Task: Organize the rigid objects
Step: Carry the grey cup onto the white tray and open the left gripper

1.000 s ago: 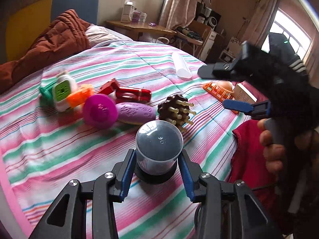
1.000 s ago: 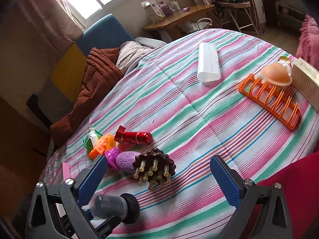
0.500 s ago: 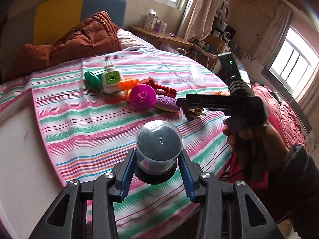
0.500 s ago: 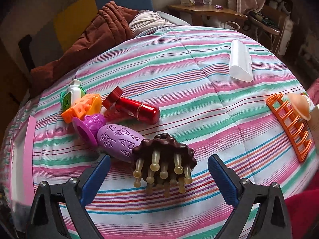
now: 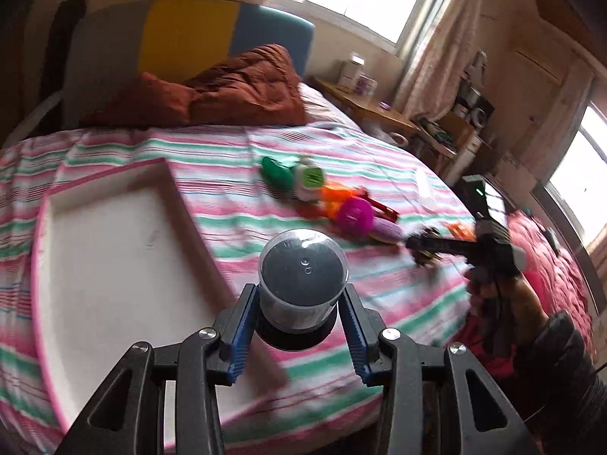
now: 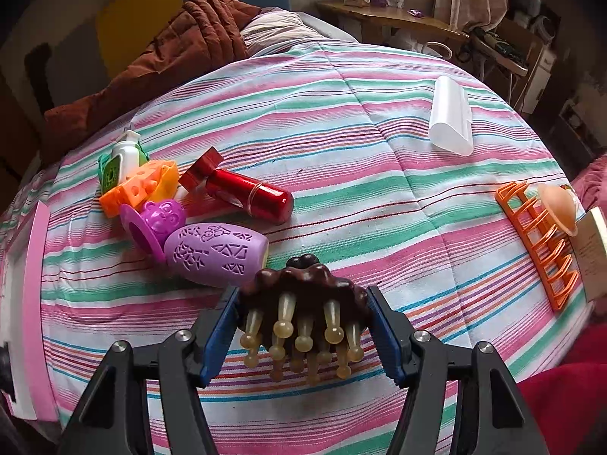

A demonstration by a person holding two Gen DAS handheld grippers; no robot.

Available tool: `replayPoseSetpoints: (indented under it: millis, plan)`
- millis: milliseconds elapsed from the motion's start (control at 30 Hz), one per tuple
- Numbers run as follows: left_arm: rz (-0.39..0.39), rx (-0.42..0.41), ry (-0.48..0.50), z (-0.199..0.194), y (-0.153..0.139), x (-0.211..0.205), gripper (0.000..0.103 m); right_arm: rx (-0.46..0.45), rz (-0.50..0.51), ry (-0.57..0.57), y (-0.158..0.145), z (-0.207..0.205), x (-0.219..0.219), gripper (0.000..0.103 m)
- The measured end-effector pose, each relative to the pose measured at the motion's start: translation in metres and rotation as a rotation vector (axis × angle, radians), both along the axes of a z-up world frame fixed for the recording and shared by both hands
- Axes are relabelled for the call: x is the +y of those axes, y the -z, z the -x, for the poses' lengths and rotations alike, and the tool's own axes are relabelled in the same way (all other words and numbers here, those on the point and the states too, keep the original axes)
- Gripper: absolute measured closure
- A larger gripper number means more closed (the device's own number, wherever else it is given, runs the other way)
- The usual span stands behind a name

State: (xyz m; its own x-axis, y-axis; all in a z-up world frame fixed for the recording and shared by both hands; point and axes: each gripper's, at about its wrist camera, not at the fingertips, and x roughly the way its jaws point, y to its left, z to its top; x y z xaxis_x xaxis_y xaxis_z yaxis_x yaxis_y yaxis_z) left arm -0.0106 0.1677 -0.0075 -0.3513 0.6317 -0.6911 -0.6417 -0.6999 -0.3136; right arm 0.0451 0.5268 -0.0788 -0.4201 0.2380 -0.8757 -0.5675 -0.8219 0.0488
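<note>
My left gripper (image 5: 299, 297) is shut on a clear jar (image 5: 303, 269) with a dark inside and a black base, held above the striped bed beside the near edge of a white, pink-rimmed tray (image 5: 114, 250). A brown scalp brush (image 6: 299, 276) with pale knobbed pins lies on the bed between the fingers of my right gripper (image 6: 302, 299). Its jaws are closing and both blue pads touch the brush's sides. The left wrist view shows a person's hand holding the right gripper (image 5: 425, 244) at the right, blurred.
Left of the brush lies a cluster: purple egg-shaped case (image 6: 216, 254), magenta toy (image 6: 151, 223), red tube (image 6: 246, 193), orange cheese toy (image 6: 140, 185), white and green bottle (image 6: 121, 159). A white case (image 6: 451, 113) lies far right, an orange rack (image 6: 538, 242) at the right edge.
My left gripper swung left with the jar, bringing the tray into view. My right gripper came down over the brown brush and its jaws narrowed from wide onto the brush's sides.
</note>
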Motion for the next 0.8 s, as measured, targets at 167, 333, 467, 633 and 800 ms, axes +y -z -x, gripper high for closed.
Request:
replayPoseSetpoints:
  millis: [167, 333, 467, 633, 800]
  plan:
    - [0.035, -0.013, -0.178, 0.058, 0.009, -0.052, 0.059, -0.007, -0.045, -0.002, -0.006, -0.001, -0.005, 0.037]
    - [0.079, -0.003, -0.299, 0.121, 0.020, -0.080, 0.059, -0.013, -0.063, -0.010, -0.007, -0.001, -0.005, 0.037]
    - [0.112, -0.017, -0.352, 0.157, 0.032, -0.083, 0.059, -0.020, -0.070, -0.014, -0.006, 0.000, -0.005, 0.037]
    - [0.171, -0.031, -0.398, 0.184, 0.049, -0.078, 0.059, -0.018, -0.069, -0.019, -0.006, 0.000, -0.005, 0.037]
    - [0.239, -0.006, -0.447, 0.193, 0.057, -0.078, 0.059, -0.024, -0.077, -0.035, -0.004, 0.002, -0.008, 0.037]
